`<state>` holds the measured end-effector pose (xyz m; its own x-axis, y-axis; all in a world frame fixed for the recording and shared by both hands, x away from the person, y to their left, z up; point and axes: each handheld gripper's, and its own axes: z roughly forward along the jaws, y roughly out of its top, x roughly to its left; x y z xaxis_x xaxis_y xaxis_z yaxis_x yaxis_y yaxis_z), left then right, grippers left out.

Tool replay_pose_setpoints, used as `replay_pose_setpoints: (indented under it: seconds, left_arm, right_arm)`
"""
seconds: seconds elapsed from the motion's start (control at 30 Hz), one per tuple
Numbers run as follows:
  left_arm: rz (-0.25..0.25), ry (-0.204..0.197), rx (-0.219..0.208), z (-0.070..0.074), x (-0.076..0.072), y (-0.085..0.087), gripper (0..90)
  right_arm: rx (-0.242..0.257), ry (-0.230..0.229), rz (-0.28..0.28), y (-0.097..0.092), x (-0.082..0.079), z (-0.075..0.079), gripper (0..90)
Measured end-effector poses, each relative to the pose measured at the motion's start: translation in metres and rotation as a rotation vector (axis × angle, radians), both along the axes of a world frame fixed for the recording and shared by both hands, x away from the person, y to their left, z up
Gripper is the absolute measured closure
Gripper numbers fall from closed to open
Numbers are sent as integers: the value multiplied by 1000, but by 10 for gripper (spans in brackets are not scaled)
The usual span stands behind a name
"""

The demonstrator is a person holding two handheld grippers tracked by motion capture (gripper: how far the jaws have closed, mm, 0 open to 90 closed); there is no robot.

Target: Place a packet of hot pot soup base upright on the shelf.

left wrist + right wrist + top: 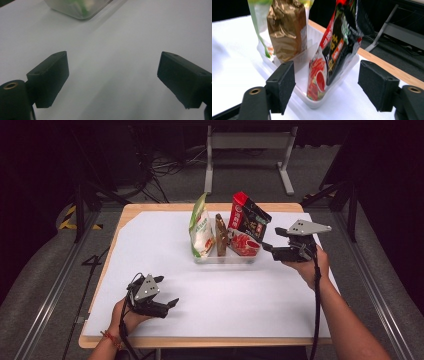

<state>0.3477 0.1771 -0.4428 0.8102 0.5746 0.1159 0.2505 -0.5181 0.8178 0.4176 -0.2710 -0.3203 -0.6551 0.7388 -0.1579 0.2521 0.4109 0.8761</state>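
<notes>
A clear plastic bin [226,258] stands mid-table and holds three upright bags: a green and white bag [201,227], a gold-brown bag [221,235] and a red and black bag [248,222]. My right gripper [272,239] hovers just right of the bin, open, pointing at it. In the right gripper view the red and black bag [337,42] leans in the bin's [322,101] near compartment ahead of my open right gripper [325,64], untouched by its pads; the gold-brown bag [287,30] stands behind a divider. My left gripper [167,290] rests open near the front left, nothing between its jaws.
A white sheet [165,245] covers the wooden table [150,207]. In the left gripper view, bare sheet lies around my left gripper [113,53], with the bin's corner [77,10] far ahead. A metal stand [247,142] and cables lie on the floor behind.
</notes>
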Motion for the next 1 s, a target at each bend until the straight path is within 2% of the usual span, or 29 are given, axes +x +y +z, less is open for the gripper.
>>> replay_pose_setpoints:
  seconds: [0.13,0.23,0.37,0.6,0.87,1.0]
  left_arm:
    - [0,-1,3,0,0,0,110]
    - [-1,-2,6,0,0,0,111]
    - [-1,-2,4,0,0,0,111]
    - [-1,-1,6,0,0,0,110]
    - [-1,-2,7,0,0,0,110]
    - [-3,-2,8,0,0,-1,111]
  right_arm:
    - [-49,5,6,1,-3,-7,247]
    - [-61,-2,9,0,-5,-10,233]
    - [-43,6,10,-2,-10,-14,211]
    - [-54,-6,3,-8,-17,-22,200]
    - [-95,-21,7,-14,-26,-35,189]
    - [-100,-21,13,-17,-31,-41,186]
